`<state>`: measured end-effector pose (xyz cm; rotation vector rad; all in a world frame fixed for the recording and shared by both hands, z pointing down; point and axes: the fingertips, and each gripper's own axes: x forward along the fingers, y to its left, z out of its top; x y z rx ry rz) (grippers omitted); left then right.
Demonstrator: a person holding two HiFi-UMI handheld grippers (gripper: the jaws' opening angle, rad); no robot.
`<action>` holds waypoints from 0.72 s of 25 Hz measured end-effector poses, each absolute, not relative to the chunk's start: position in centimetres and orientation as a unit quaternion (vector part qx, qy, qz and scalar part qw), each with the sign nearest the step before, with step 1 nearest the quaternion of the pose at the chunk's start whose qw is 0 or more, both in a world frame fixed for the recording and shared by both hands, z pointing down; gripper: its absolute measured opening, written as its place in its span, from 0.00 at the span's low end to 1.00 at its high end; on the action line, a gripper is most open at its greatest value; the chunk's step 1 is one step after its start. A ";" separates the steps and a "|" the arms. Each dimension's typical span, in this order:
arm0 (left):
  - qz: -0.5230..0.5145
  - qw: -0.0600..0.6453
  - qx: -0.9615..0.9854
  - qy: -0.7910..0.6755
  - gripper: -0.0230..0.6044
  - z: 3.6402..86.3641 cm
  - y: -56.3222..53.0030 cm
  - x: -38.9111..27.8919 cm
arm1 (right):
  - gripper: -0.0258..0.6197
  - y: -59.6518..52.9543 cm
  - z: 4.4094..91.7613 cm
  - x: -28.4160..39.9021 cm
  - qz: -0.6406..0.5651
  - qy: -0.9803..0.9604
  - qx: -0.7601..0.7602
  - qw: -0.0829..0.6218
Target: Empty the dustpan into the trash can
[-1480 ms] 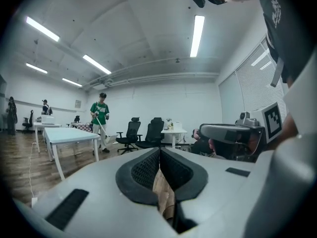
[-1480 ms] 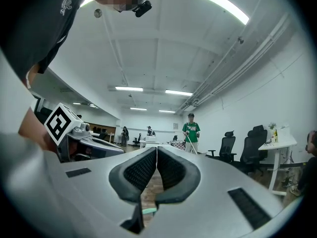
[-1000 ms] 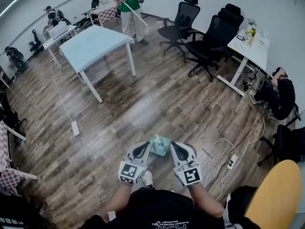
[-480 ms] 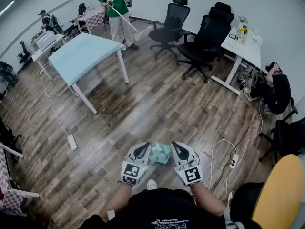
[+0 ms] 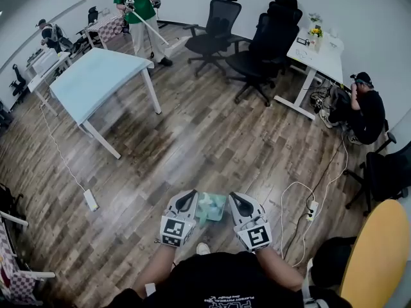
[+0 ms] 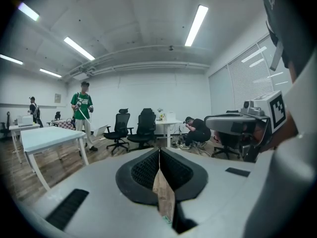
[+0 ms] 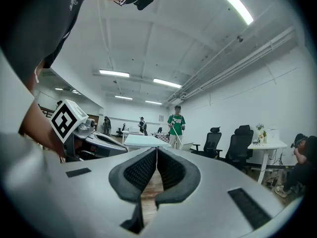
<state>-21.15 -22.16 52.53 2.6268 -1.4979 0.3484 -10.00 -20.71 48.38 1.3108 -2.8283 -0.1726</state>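
Observation:
A pale green thing (image 5: 210, 207) shows in the head view between my two grippers and lower than them, over the wood floor. I cannot tell its shape or whether it is the dustpan or the trash can. My left gripper (image 5: 191, 196) is just left of it and my right gripper (image 5: 235, 197) just right of it, both pointing away from me, roughly level. In the left gripper view the left gripper (image 6: 159, 150) has its pads meeting at the tip. The right gripper (image 7: 156, 150) is shut the same way. Only floor shows through the gaps behind the pads.
A blue-topped table (image 5: 96, 76) stands far left, black office chairs (image 5: 257, 53) far centre, a white desk (image 5: 319, 51) far right with a crouching person (image 5: 363, 111) beside it. A person in green (image 5: 137, 2) holds a stick. Power strips (image 5: 90, 199) (image 5: 312, 210) and cables lie on the floor.
Both grippers have travelled together, side by side and shut. In the head view the table, chairs and left power strip have slid leftward. The green thing remains between the grippers.

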 end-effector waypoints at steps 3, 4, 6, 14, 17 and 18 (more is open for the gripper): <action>0.121 0.041 0.860 -0.495 0.07 52.9 -23.4 -20.2 | 0.08 -22.0 47.2 -9.4 -0.062 -0.904 0.422 0.004; 0.122 0.043 0.860 -0.493 0.07 53.1 -23.8 -19.8 | 0.08 -22.6 46.7 -9.3 -0.071 -0.905 0.419 0.002; 0.128 0.055 0.861 -0.490 0.07 53.9 -24.1 -19.1 | 0.08 -23.4 46.3 -9.2 -0.082 -0.908 0.412 0.000; 0.168 0.130 0.844 -0.492 0.07 59.8 -22.0 -17.5 | 0.08 -24.5 48.4 -8.1 -0.056 -0.917 0.395 0.010; 0.173 0.162 0.835 -0.496 0.07 61.7 -21.3 -17.4 | 0.08 -24.7 49.3 -7.7 -0.047 -0.915 0.402 0.008; 0.172 0.169 0.832 -0.500 0.07 62.1 -21.4 -17.5 | 0.08 -24.8 49.8 -7.7 -0.044 -0.914 0.404 0.010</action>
